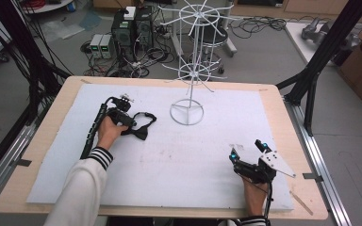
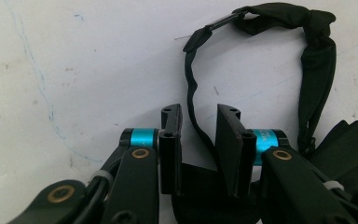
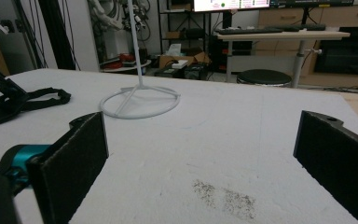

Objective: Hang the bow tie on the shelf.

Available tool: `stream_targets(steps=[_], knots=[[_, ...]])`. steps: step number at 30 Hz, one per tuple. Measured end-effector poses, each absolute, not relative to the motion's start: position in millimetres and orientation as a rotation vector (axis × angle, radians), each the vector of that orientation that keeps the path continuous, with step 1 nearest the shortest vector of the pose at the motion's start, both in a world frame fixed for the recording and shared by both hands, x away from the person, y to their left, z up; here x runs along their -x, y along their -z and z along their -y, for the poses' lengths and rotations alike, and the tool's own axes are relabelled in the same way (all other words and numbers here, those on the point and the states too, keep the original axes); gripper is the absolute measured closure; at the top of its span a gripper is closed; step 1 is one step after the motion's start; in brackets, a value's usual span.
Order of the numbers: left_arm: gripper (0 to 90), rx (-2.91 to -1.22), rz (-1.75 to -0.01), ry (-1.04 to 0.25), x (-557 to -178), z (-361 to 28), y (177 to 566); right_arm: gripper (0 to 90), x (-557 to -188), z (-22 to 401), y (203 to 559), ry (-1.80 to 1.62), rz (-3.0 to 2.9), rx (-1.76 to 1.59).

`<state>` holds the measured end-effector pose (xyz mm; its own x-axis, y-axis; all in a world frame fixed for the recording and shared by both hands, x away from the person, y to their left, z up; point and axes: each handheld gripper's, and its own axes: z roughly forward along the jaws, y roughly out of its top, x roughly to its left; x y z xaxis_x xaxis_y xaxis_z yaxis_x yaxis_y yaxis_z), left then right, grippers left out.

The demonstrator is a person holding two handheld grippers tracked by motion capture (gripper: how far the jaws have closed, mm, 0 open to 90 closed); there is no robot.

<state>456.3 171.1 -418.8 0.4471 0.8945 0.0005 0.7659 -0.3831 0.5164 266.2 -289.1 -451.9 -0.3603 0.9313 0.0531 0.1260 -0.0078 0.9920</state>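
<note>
Black fabric, a bow tie (image 1: 139,126), lies left of the white wire rack (image 1: 187,112), its strap looping toward the rack. The left gripper (image 2: 198,135), nearer, has its 2 jaws narrowed around the strap, not yet pinching. The right gripper (image 1: 247,149) rests wide open, well apart.

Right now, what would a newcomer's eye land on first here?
Probably the tall white wire rack standing on its ring base at the far middle of the white mat. Next, the black bow tie lying left of it, with the left gripper over it, its thin strap between the jaws. The right gripper rests open at the near right.
</note>
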Motion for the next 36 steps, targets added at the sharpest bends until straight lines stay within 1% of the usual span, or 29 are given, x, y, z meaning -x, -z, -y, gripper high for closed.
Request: stream_targets(steps=[5, 8, 12, 23, 32, 36], knots=[[84.2, -2.255, -1.396, -0.360, -456.1, -169.9, 418.5, 1.9, -266.2, 289.1, 451.8, -1.442, -1.561, -1.123], [88.1, -2.258, -1.390, -0.360, -455.6, -169.3, 418.4, 1.9, -266.2, 289.1, 451.8, -1.442, -1.562, -1.123], [88.5, -2.264, -1.378, -0.365, -455.0, -169.2, 417.9, 1.9, -266.1, 289.0, 451.8, -1.443, -1.562, -1.123], [88.8, -2.203, -1.353, -0.343, -450.9, -175.0, 411.8, 1.9, -266.0, 289.0, 451.9, -1.442, -1.560, -1.120], [88.8, -2.166, -1.309, -0.386, -445.0, -180.3, 406.3, 1.9, -266.0, 289.0, 451.9, -1.442, -1.558, -1.120], [88.9, -2.136, -1.253, -0.412, -439.0, -180.9, 396.4, 1.9, -266.0, 288.9, 451.9, -1.440, -1.557, -1.118]])
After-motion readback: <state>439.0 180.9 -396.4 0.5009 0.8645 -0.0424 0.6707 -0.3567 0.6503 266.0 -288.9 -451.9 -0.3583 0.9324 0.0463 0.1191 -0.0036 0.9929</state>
